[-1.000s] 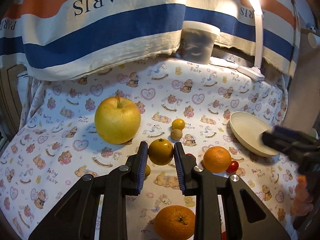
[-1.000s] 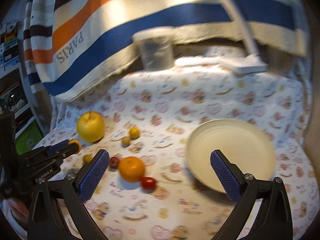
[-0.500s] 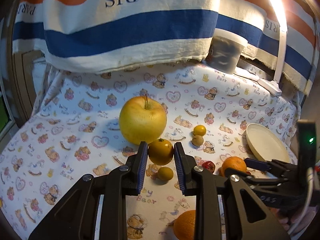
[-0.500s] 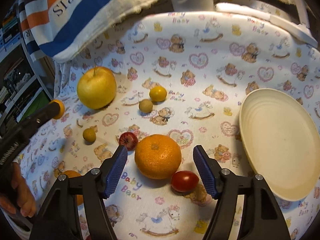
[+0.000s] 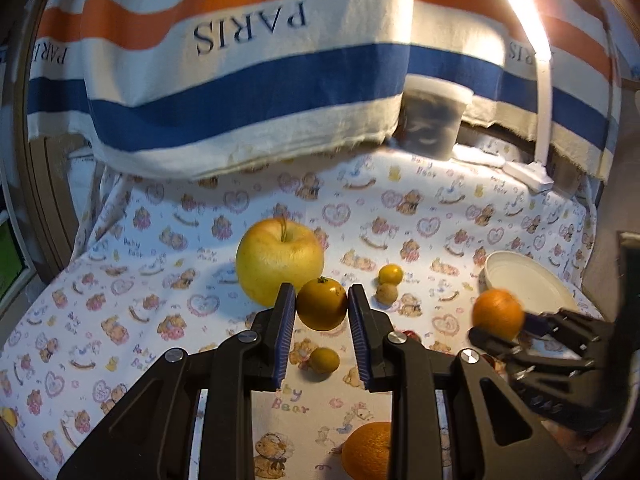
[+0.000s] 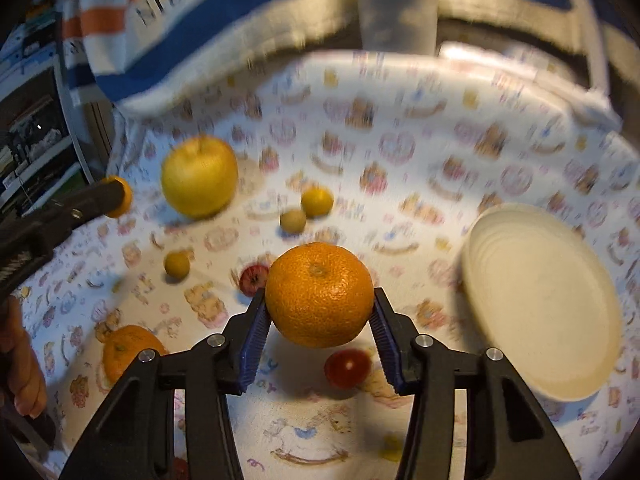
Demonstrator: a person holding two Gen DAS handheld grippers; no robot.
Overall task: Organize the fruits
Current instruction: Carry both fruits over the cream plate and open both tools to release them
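My left gripper [image 5: 322, 309] is shut on a small yellow-orange fruit [image 5: 321, 308] and holds it above the cloth. My right gripper [image 6: 319, 314] is shut on a large orange [image 6: 319, 294], lifted off the cloth; this orange also shows in the left wrist view [image 5: 498, 314]. A cream plate [image 6: 540, 296] lies to the right. On the cloth lie a yellow apple [image 6: 199, 176], a second orange [image 6: 128, 350], a cherry tomato [image 6: 347, 367], a small red fruit [image 6: 253, 278] and three small yellow and tan fruits [image 6: 317, 201].
A striped PARIS towel [image 5: 248, 80] hangs at the back. A lidded plastic tub [image 5: 434, 120] and a white lamp [image 5: 536, 120] stand at the back right. The bear-print cloth [image 5: 160, 320] covers the table.
My right gripper has closed on the large orange and lifted it off the cloth. My left gripper still holds the small fruit and has risen a little.
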